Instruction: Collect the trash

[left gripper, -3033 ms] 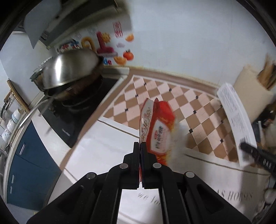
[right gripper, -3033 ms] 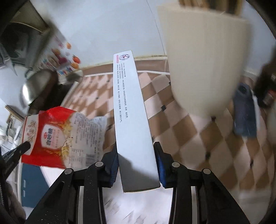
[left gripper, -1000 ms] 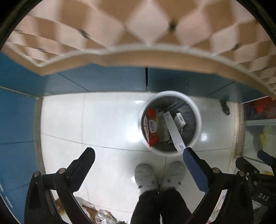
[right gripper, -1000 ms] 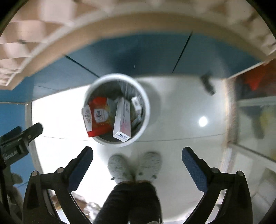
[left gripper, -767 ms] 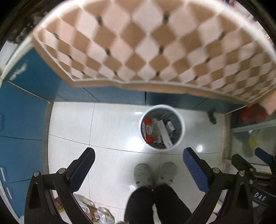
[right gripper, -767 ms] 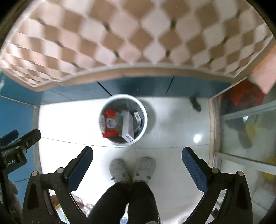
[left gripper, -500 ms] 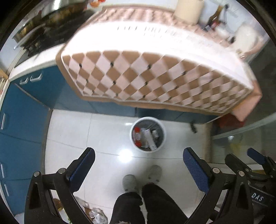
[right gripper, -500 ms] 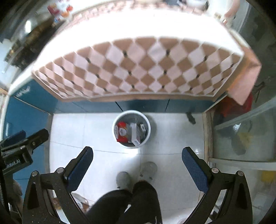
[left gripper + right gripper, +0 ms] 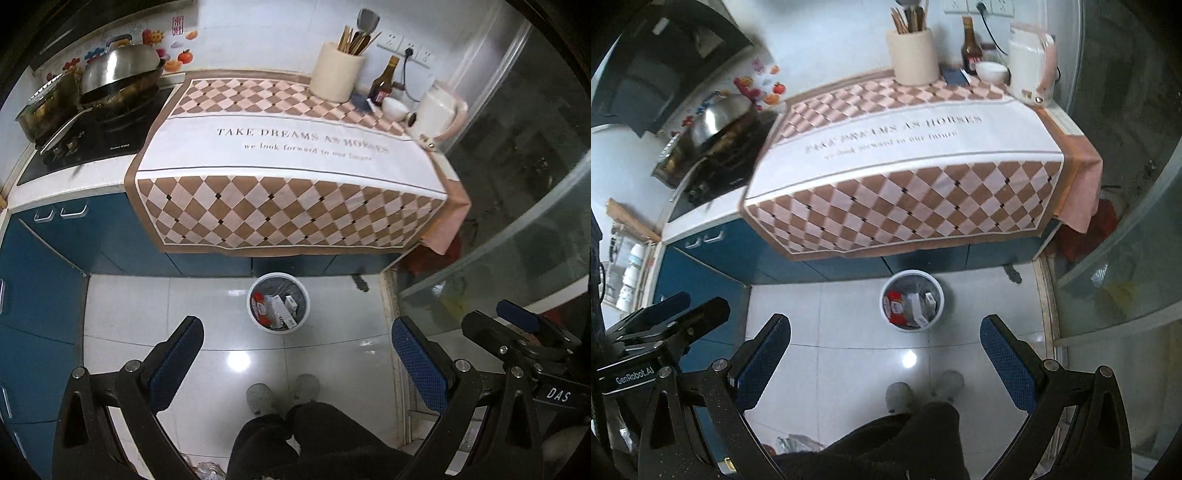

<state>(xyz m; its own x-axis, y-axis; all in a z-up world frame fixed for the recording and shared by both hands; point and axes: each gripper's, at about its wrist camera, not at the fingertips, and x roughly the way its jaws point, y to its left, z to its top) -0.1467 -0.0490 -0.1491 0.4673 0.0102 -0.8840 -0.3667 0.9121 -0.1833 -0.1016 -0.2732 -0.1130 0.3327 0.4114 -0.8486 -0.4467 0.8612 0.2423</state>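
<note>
Both grippers, left point(image 9: 295, 345) & right point(image 9: 884, 341), wide open, empty, above bin point(image 9: 277, 303).

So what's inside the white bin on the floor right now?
In the white bin: a red snack bag and white cartons against a dark liner. Anything beneath them is hidden.

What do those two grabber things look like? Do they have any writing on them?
Both are black frames with silver screws and two fingers, each with a blue bumpy pad. The left gripper shows in the right view with "GenRobot.AI" in white on its side. The right gripper shows in the left view with "DAS" in white. The person wears black trousers and grey slippers.
</note>
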